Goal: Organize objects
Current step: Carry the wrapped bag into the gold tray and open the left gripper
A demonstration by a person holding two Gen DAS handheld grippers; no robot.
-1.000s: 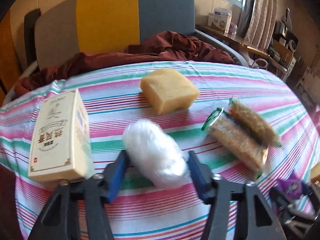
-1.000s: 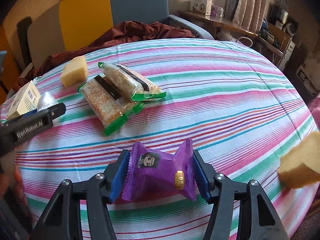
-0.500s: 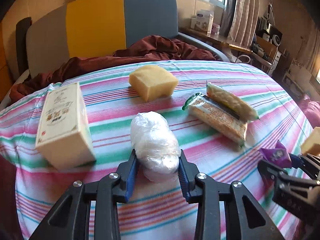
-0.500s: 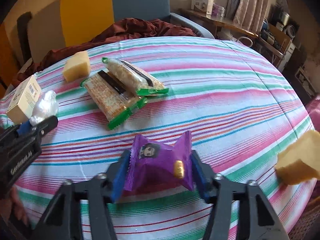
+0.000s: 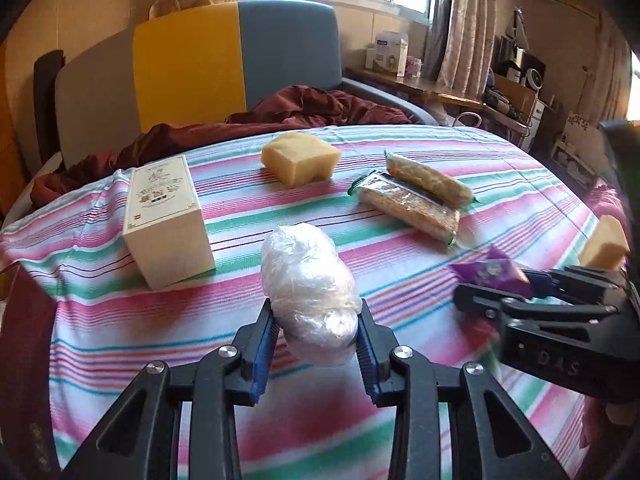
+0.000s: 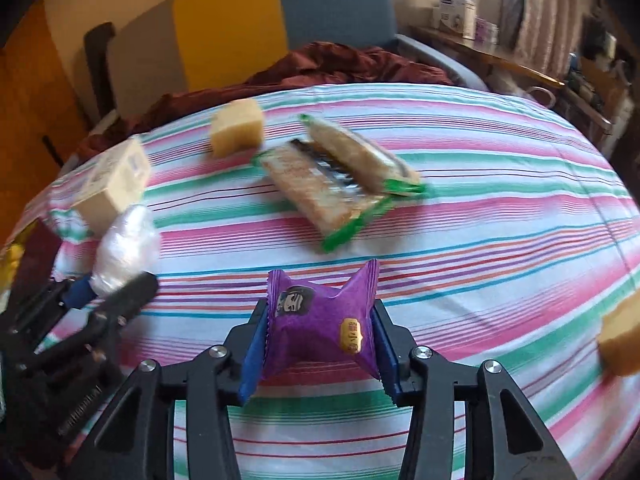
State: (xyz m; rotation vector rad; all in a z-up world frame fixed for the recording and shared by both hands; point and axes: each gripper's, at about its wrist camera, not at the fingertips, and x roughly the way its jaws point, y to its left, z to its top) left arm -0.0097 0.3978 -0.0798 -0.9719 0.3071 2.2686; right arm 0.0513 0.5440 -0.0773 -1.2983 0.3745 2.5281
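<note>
My left gripper point(image 5: 316, 312) is shut on a white plastic-wrapped bundle point(image 5: 306, 276), its blue pads pressing both sides just above the striped tablecloth point(image 5: 400, 140). In the right wrist view my right gripper point(image 6: 320, 312) holds a purple snack packet point(image 6: 316, 332); its jaws are closing and the packet is pinched and crumpled between the pads. In the left wrist view the right gripper and its purple packet point(image 5: 490, 272) sit low at the right. The left gripper with the bundle point(image 6: 124, 244) is at the left of the right wrist view.
A cream box point(image 5: 166, 216) lies left of the bundle. A yellow block point(image 5: 300, 158) and two green-edged cracker packs point(image 5: 416, 200) lie farther back. Another yellow block point(image 6: 622, 336) sits near the table's right edge. A chair with maroon cloth point(image 5: 312, 108) stands behind.
Both grippers' jaws have narrowed onto their objects, the left on the bundle, the right on the purple packet. Both hands have drawn back, and the right gripper has come into the left wrist view.
</note>
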